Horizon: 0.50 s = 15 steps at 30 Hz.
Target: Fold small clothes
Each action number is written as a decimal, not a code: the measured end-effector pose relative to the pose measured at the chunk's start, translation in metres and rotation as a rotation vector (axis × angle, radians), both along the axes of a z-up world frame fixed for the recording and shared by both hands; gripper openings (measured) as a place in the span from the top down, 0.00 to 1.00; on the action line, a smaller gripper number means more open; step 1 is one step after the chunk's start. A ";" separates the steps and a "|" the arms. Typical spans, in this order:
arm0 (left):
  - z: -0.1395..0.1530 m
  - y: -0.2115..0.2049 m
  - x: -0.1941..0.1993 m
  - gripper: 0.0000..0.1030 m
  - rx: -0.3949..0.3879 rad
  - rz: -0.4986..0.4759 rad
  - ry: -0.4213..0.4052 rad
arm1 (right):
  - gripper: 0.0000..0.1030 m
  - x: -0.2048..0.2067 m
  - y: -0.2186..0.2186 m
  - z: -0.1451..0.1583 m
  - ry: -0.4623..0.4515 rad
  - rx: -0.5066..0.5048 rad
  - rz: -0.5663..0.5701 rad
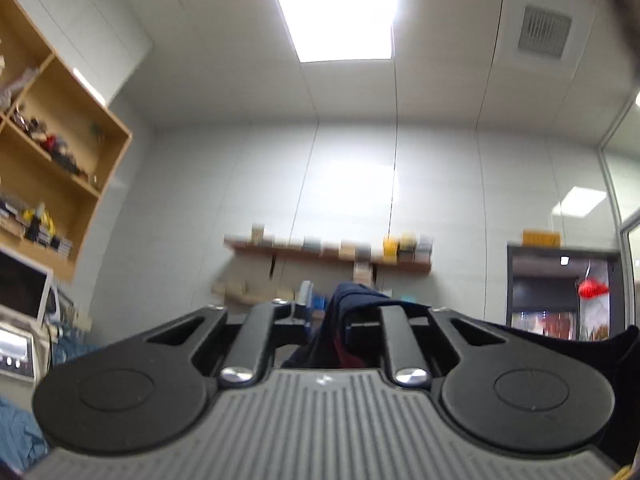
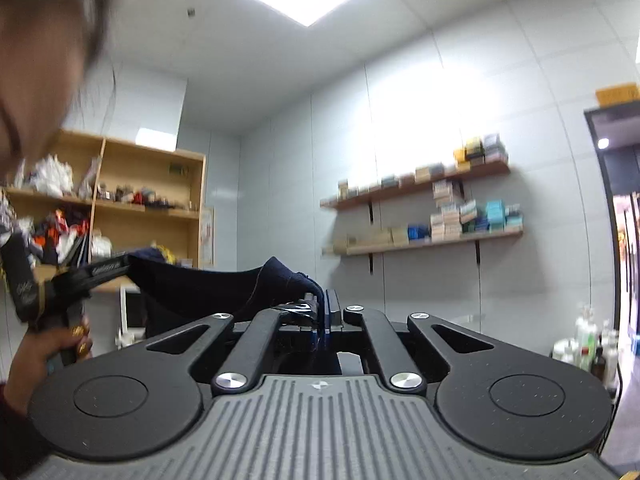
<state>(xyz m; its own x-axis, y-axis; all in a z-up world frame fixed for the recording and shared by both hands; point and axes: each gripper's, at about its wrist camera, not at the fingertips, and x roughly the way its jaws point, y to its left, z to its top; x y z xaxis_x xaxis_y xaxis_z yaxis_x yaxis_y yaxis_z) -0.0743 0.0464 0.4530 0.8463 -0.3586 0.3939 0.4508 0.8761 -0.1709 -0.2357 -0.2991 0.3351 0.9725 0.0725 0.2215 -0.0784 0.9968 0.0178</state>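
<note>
A dark navy garment (image 2: 200,288) hangs stretched in the air between my two grippers. In the right wrist view my right gripper (image 2: 325,310) is shut on one end of it, blue pads pressed together over the cloth. A person's hand (image 2: 52,344) holds my left gripper (image 2: 116,268) at the left, with the garment's other end at its tip. In the left wrist view the garment (image 1: 352,296) drapes over the right finger of my left gripper (image 1: 330,314). A gap shows between the cloth and the left finger, so those jaws stand slightly open.
Wooden cubby shelves (image 1: 60,140) full of small items stand at the left. Wall shelves (image 2: 420,208) carry stacked boxes. Bottles (image 2: 592,344) cluster low on the right beside a dark doorway (image 1: 560,292). Blue cloth (image 1: 16,432) lies at the lower left. The person's head (image 2: 40,60) is close by.
</note>
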 end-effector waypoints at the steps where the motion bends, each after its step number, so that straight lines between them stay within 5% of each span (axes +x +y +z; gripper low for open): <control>1: 0.004 0.003 -0.007 0.80 -0.015 0.005 -0.017 | 0.97 -0.007 0.002 0.005 -0.036 0.002 -0.007; 7: -0.019 -0.014 0.003 0.79 0.004 0.068 0.066 | 0.97 0.012 0.005 0.000 -0.079 -0.012 -0.048; 11: -0.076 -0.047 0.078 0.78 0.126 0.092 0.300 | 0.97 0.074 -0.008 -0.038 0.107 0.006 -0.089; 15: -0.188 -0.091 0.174 0.78 0.286 0.092 0.582 | 0.97 0.168 -0.020 -0.114 0.378 0.016 -0.183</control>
<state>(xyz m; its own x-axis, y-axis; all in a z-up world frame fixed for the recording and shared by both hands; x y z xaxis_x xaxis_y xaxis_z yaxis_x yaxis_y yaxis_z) 0.0996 -0.0447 0.2652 0.9246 -0.2974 -0.2380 0.2761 0.9537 -0.1192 -0.0674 -0.3195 0.2210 0.9820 -0.1099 -0.1536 0.1153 0.9930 0.0266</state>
